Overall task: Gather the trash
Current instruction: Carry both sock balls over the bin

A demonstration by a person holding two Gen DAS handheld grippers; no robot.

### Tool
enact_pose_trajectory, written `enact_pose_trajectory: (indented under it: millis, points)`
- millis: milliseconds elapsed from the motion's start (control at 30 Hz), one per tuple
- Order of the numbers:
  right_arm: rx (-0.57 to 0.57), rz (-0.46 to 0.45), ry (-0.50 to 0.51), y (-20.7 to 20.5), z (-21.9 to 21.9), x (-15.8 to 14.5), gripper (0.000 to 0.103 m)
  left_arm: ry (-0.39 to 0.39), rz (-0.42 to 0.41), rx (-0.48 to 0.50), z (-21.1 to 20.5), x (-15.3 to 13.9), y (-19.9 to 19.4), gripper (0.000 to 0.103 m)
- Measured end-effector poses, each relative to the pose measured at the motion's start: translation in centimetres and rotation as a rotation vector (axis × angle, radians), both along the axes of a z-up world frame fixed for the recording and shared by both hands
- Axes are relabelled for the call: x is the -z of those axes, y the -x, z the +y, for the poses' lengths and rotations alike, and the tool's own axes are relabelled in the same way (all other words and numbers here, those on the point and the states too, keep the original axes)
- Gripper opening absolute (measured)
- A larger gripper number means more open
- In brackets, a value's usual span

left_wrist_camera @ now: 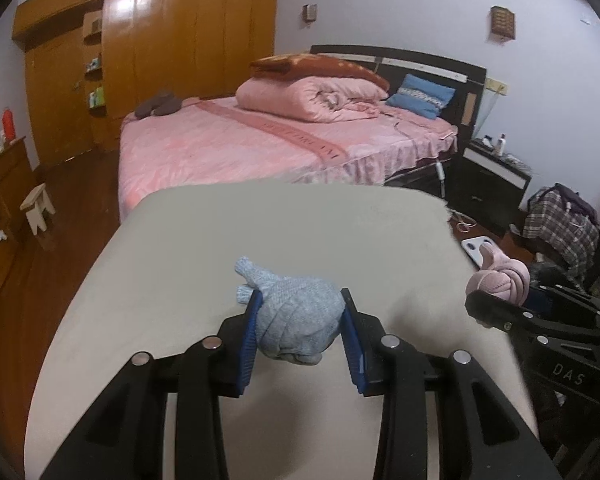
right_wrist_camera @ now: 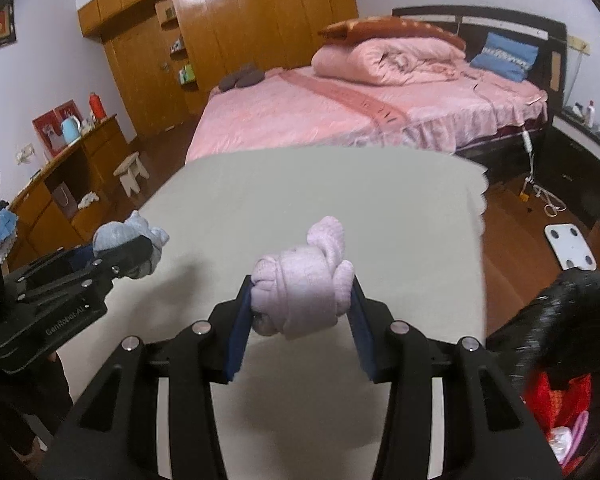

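Left gripper [left_wrist_camera: 302, 326] clamps the blue balled sock [left_wrist_camera: 296, 320], right gripper [right_wrist_camera: 300, 306] the pink balled sock [right_wrist_camera: 300, 296], both held above the beige table [right_wrist_camera: 340, 200]; I judge pickup done, binning remains

A bed [left_wrist_camera: 228, 148] with a pink cover carries a folded pink quilt [left_wrist_camera: 312, 98] and blue pillow [left_wrist_camera: 420, 95]; a wooden wardrobe [left_wrist_camera: 172, 40] lines the wall beyond, a white stool [left_wrist_camera: 38, 208] beside it.
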State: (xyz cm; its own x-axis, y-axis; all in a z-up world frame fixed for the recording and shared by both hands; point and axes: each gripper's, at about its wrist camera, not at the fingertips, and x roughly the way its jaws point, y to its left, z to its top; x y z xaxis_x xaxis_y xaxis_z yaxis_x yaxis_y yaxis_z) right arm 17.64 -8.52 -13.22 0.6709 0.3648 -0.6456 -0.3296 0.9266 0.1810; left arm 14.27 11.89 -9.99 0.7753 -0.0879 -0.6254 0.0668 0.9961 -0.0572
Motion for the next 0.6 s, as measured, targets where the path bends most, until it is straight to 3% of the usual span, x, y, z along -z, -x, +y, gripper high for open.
enact_pose_trajectory:
  millis: [600]
  points:
    - [0.128,-0.105,-0.007,5.1,-10.4,-5.1,0.044,0.043,-0.082,0.184,-10.3,-5.2,1.8,0.037]
